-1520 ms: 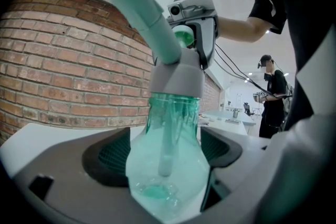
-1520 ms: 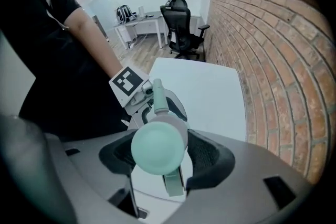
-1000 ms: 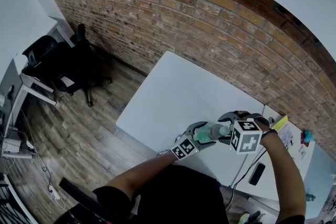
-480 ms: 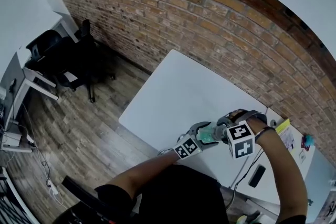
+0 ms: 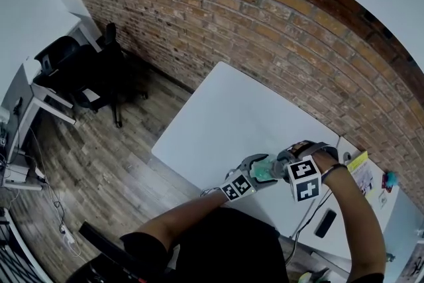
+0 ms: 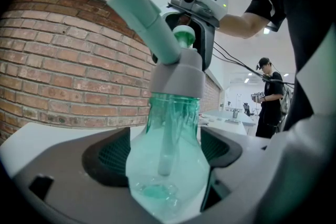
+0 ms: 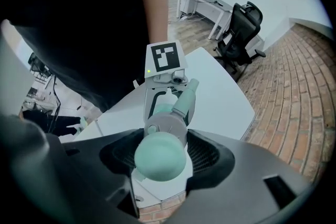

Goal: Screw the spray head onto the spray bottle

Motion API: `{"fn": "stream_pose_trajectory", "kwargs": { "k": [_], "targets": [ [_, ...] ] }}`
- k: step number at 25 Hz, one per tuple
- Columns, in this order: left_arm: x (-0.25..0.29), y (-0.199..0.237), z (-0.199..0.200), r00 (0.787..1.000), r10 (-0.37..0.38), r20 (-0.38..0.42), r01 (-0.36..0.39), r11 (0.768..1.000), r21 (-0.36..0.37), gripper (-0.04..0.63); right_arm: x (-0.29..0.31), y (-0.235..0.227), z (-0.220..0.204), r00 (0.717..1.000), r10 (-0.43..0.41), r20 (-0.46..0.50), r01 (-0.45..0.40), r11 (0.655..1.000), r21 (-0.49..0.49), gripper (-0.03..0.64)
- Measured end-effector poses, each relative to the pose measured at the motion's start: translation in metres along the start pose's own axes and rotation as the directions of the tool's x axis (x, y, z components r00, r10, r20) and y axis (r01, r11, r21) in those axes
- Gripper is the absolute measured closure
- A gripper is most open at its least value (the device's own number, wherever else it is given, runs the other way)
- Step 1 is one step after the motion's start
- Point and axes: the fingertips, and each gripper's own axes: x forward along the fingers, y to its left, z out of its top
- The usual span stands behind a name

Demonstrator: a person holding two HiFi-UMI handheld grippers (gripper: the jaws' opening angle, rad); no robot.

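The spray bottle is held upright, clamped between the left gripper's jaws at bottom centre of the left gripper view. The spray head is seated on its neck and gripped from above by the right gripper, at lower right of the head view, over the white table.

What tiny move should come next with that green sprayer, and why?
Probably a twist of the right gripper to tighten the spray head. The head already sits on the neck of the spray bottle and is gripped from above, while the left gripper clamps the bottle. How tight the thread is cannot be told.
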Motion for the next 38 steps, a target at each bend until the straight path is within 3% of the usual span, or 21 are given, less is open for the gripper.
{"fn": "stream_pose_trajectory", "kwargs": {
  "k": [3, 6, 9, 13, 16, 26, 32, 36, 38],
  "targets": [
    [-0.001, 0.000, -0.001, 1.000, 0.001, 0.001, -0.001, 1.000, 0.000, 0.181, 0.001, -0.001, 0.002, 0.999, 0.018, 0.043, -0.025, 0.989, 0.145, 0.359],
    [-0.002, 0.001, -0.001, 1.000, 0.002, 0.001, -0.002, 1.000, 0.000, 0.181, 0.001, -0.002, 0.003, 0.994, 0.032, 0.101, -0.063, 0.946, 0.317, 0.358],
    [-0.003, 0.002, -0.001, 1.000, 0.007, -0.001, -0.007, 1.000, 0.001, 0.181, 0.001, -0.006, 0.002, 0.988, 0.013, 0.151, -0.085, 0.872, 0.482, 0.357],
    [0.000, 0.001, -0.001, 1.000, 0.008, 0.000, -0.008, 1.000, 0.001, 0.181, 0.002, -0.007, -0.002, 0.975, -0.032, 0.218, -0.127, 0.725, 0.677, 0.357],
    [0.000, 0.002, -0.001, 1.000, 0.010, -0.001, -0.010, 1.000, 0.002, 0.181, 0.003, -0.008, -0.004, 0.974, -0.057, 0.218, -0.117, 0.697, 0.707, 0.357],
    [0.000, 0.000, -0.002, 1.000, 0.009, -0.005, -0.009, 1.000, -0.003, 0.181, 0.000, -0.006, -0.001, 0.979, -0.055, 0.198, -0.100, 0.716, 0.691, 0.357],
    [-0.001, 0.001, -0.002, 1.000, 0.010, -0.005, -0.010, 1.000, -0.003, 0.181, -0.027, -0.015, 0.005, 0.980, -0.093, 0.174, -0.031, 0.798, 0.602, 0.357],
    [-0.002, 0.001, -0.002, 1.000, 0.014, -0.003, -0.014, 1.000, -0.001, 0.181, -0.044, -0.010, 0.010, 0.989, -0.073, 0.131, 0.015, 0.917, 0.399, 0.357],
    [-0.001, 0.001, -0.002, 1.000, 0.015, -0.004, -0.015, 1.000, -0.001, 0.181, -0.040, -0.003, 0.012, 0.994, -0.040, 0.103, 0.008, 0.955, 0.295, 0.357]
  ]
}}
